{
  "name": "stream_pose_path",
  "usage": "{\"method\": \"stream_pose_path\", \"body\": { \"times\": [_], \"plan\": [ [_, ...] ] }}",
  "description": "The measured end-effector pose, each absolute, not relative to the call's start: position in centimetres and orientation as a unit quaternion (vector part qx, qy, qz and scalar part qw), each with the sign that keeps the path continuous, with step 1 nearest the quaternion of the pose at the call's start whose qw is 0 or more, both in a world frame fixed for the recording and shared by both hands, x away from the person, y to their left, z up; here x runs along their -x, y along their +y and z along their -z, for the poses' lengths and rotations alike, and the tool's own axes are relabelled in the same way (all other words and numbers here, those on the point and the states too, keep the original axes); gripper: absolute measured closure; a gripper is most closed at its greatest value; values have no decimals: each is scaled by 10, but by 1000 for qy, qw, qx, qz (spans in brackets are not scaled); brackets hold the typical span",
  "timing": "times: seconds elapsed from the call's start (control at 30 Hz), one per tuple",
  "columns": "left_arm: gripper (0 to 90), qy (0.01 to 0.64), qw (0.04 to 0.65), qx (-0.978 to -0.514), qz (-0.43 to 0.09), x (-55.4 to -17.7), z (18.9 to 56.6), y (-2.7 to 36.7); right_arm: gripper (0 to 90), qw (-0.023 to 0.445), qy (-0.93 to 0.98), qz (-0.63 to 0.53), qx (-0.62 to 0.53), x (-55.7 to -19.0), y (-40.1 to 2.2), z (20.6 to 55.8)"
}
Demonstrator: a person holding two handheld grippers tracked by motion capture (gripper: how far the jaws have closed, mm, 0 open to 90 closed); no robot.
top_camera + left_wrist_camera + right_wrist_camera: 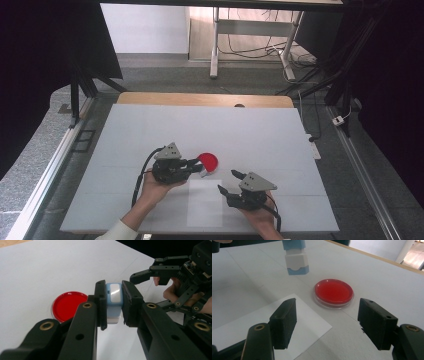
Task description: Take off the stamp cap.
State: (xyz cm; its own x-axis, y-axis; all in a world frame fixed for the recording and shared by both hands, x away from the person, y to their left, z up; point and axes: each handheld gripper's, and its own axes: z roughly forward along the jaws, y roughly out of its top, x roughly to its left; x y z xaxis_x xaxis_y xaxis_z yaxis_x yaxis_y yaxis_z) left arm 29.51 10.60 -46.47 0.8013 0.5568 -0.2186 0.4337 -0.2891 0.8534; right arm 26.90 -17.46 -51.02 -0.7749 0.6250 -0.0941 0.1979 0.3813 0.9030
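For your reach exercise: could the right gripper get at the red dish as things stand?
Probably yes: the right gripper is open, facing the red dish, with bare table between.

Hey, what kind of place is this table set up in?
Probably a lab or recording workspace: a white table flanked by black curtains, loose cables on the floor behind, and a red petri dish as the work piece.
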Motion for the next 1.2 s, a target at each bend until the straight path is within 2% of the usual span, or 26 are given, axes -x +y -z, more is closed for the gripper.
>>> {"method": "stream_pose_path", "body": {
  "times": [1.2],
  "plan": [
    [751, 309, 511, -800, -60, -294, 466, 101, 309, 217, 810, -486, -246, -274, -130, 513]
  ]
}}
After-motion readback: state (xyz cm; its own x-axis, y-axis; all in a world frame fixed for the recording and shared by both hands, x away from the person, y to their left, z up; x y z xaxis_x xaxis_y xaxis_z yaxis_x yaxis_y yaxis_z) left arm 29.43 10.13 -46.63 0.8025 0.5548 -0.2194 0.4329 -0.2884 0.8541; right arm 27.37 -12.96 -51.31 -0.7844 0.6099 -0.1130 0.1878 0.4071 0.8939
